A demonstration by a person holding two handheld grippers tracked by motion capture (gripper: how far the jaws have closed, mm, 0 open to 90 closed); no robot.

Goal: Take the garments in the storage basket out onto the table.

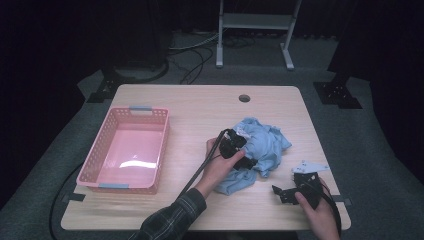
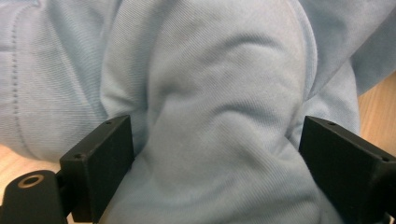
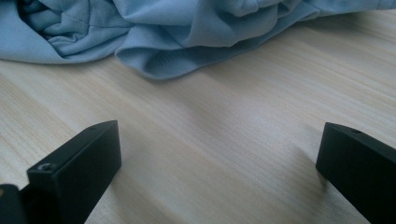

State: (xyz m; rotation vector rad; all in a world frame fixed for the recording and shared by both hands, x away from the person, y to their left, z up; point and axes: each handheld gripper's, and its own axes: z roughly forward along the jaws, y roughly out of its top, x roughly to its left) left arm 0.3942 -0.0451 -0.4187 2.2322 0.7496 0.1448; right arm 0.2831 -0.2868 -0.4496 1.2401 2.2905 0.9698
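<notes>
— Two tools are at work on the pale wooden tabletop (image 1: 200, 107). Nearest the person, the right tool (image 1: 290, 192) lies low at the front right, just short of the crumpled light-blue cotton garment (image 1: 260, 145).

— How does that right tool stand?

— Wide apart. In the right gripper view its two black jaws (image 3: 219, 172) have bare wood between them and grip nothing. The garment (image 3: 154, 32) lies beyond them, close but not touching.

— And the left tool?

— The left tool (image 1: 235, 147) is pushed into the near-left side of the garment, with the hand (image 1: 217, 167) behind it and a plaid sleeve (image 1: 172, 217) running back to the front edge. In the left gripper view (image 2: 215, 163) a thick fold of the blue cloth (image 2: 219, 93) bulges up between the jaws.

— Is the cloth clamped?

— It fills the gap from one jaw to the other, and the jaws stand far apart. The fabric touches both inner faces; I cannot tell whether they press on it or merely flank it.

— Where is the garment itself?

— Bunched in a heap right of centre on the tabletop, resting on the wood.

— Anything farther off?

— Well to the left of the garment sits a pink perforated plastic basket (image 1: 107, 135) with grey handles. Beyond the garment, near the far edge, there is a round cable hole (image 1: 244, 98).
</notes>
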